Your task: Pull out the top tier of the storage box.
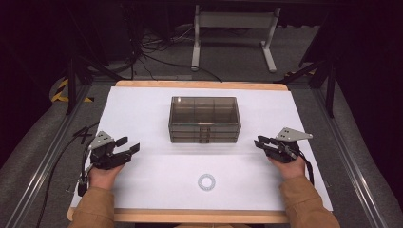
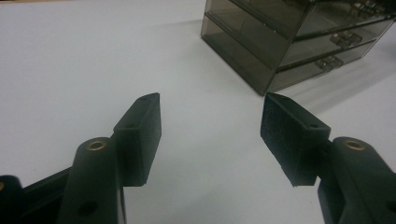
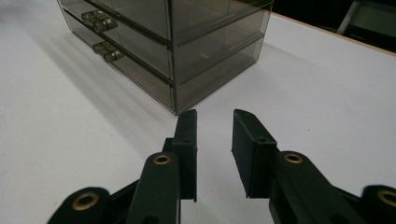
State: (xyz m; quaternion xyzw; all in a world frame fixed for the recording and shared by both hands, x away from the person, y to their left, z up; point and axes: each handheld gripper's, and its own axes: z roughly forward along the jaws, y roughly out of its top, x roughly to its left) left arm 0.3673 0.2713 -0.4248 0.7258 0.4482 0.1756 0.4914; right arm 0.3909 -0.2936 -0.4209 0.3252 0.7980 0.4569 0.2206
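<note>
A smoky clear plastic drawer box (image 1: 204, 119) stands at the middle of the white table top (image 1: 142, 109), its drawer handles facing the near edge. A white ring (image 1: 206, 182) lies flat near the front, between my hands. My left gripper (image 1: 127, 145) hovers at the left, open, nothing between its jaws; the left gripper view has the drawer box (image 2: 299, 37) ahead at upper right. My right gripper (image 1: 260, 141) sits at the right, jaws a little apart and empty, pointing at the box's right corner (image 3: 175, 56).
The table's wooden edge (image 1: 199, 84) runs along the far side, with a white stand's legs (image 1: 233, 38) and cables (image 1: 147, 52) on the floor beyond. Metal rails (image 1: 43, 161) flank the table on both sides.
</note>
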